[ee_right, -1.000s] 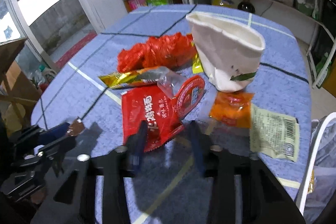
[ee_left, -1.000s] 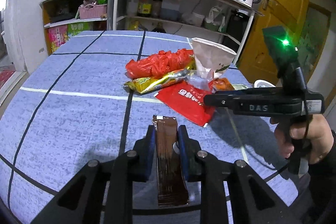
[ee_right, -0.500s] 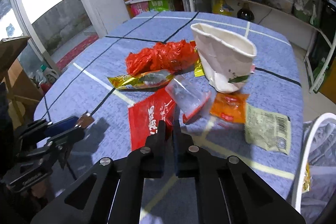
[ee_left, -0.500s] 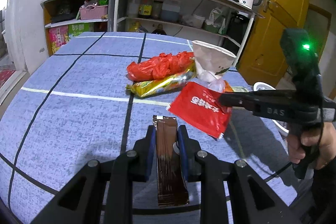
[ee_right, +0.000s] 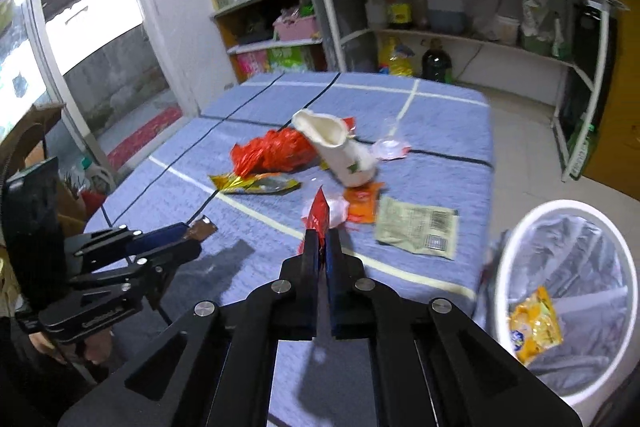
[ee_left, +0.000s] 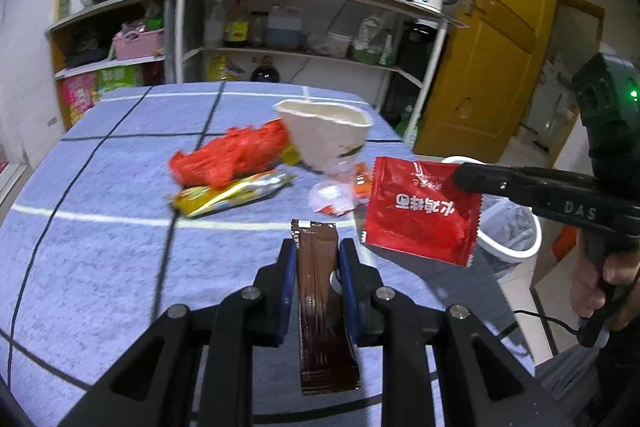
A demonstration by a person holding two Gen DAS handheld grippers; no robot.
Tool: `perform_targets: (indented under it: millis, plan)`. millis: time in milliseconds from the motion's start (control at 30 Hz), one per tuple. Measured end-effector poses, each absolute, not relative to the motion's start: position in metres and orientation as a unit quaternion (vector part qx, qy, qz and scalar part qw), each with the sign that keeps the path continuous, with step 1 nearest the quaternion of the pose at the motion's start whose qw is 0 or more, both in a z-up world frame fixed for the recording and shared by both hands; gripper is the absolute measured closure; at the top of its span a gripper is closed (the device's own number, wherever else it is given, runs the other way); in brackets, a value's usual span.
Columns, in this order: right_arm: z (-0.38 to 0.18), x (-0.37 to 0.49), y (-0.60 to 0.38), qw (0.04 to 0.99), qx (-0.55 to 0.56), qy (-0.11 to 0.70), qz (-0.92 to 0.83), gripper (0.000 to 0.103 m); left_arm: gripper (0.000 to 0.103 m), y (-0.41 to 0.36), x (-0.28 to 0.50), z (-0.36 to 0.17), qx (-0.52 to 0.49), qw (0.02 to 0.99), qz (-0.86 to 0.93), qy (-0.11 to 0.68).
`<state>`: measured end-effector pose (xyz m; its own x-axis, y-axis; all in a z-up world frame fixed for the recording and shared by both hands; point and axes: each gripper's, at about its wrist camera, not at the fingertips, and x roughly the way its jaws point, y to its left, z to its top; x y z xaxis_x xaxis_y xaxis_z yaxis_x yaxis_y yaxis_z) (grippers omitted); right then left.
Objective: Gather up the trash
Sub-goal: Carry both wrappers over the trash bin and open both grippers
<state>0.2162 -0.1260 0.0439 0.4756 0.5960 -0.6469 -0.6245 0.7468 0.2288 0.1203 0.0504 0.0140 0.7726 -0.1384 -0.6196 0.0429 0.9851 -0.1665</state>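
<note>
Red packet [ee_left: 422,211] lifted off table [ee_left: 100,227]

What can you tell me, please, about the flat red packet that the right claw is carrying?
The flat red foil-like packet is a glossy square sachet with crimped, serrated edges and white printed characters, slightly creased. It hangs off the blue checked tablecloth, tilted, gripped at its upper right corner by the right claw, which is shut on it. In the right wrist view it shows edge-on. It hangs beside the white bin. Nothing else touches it.
</note>
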Motion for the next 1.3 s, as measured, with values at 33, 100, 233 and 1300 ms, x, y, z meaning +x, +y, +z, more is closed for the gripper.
perform_targets:
  millis: [33, 100, 233, 1300]
  plan:
    - [0.046, 0.215, -0.133, 0.862, -0.015, 0.366, 0.351, 0.100, 0.080, 0.044, 0.123, 0.016, -0.068, 0.939, -0.054, 0.332]
    - [0.051, 0.214, -0.149, 0.869, -0.007, 0.359, 0.340, 0.100, 0.080, 0.033, 0.127, 0.021, -0.064, 0.940, -0.065, 0.329]
    - [0.056, 0.215, -0.183, 0.882, 0.010, 0.351, 0.313, 0.100, 0.080, 0.004, 0.139, 0.031, -0.052, 0.941, -0.094, 0.321]
    - [-0.005, 0.262, -0.360, 0.899, 0.109, 0.412, 0.098, 0.100, 0.072, -0.183, 0.270, 0.003, -0.016, 0.898, -0.240, 0.369]
